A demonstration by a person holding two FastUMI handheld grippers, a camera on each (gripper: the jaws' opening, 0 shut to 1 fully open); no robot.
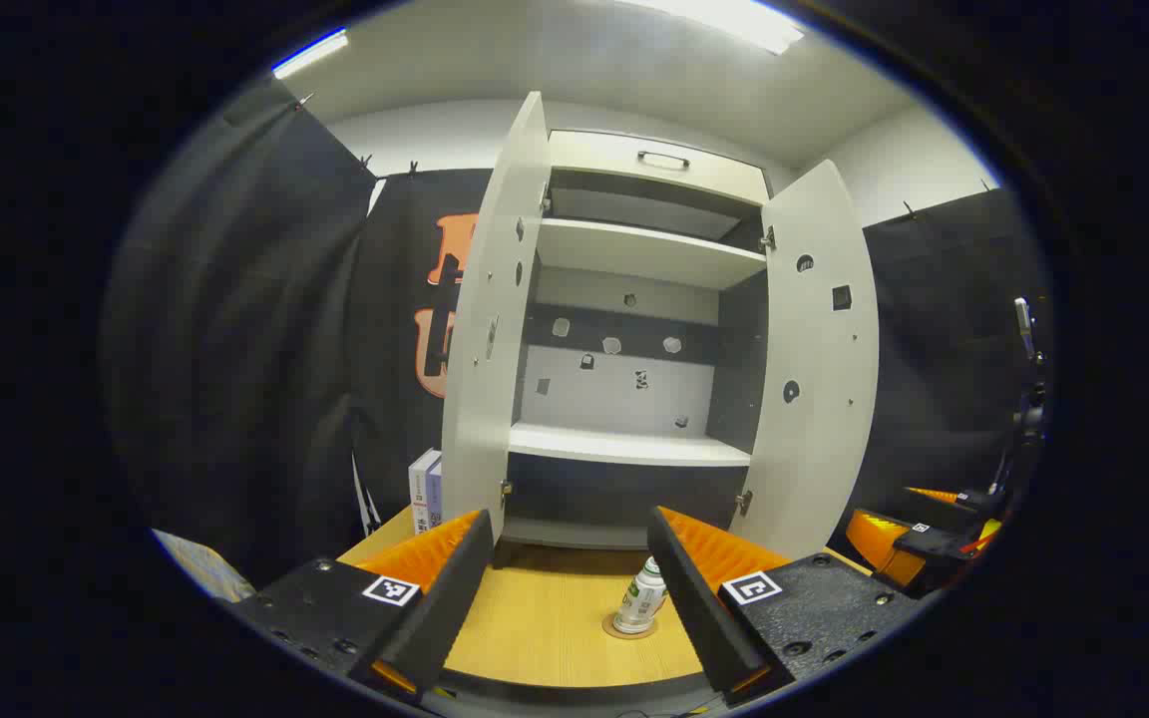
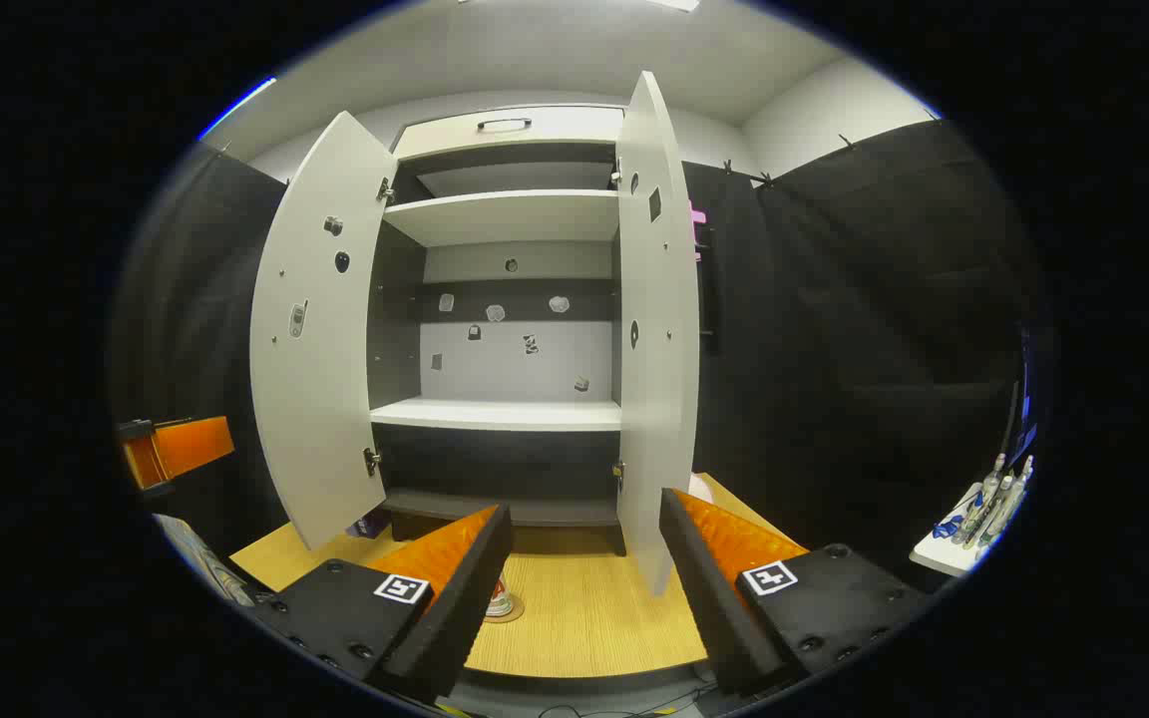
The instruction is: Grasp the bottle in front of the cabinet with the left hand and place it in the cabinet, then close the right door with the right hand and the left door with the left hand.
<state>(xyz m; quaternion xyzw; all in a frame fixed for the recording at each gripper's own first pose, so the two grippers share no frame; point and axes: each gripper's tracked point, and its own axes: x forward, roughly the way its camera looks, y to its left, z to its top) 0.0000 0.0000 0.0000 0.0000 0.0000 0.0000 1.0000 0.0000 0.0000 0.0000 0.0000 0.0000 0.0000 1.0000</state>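
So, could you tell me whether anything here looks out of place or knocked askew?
Nothing stands out. The bottle stands upright on a round coaster on the wooden table in front of the cabinet. Both doors hang open on their hinges, and the shelves look level. Both grippers are open and hold nothing.
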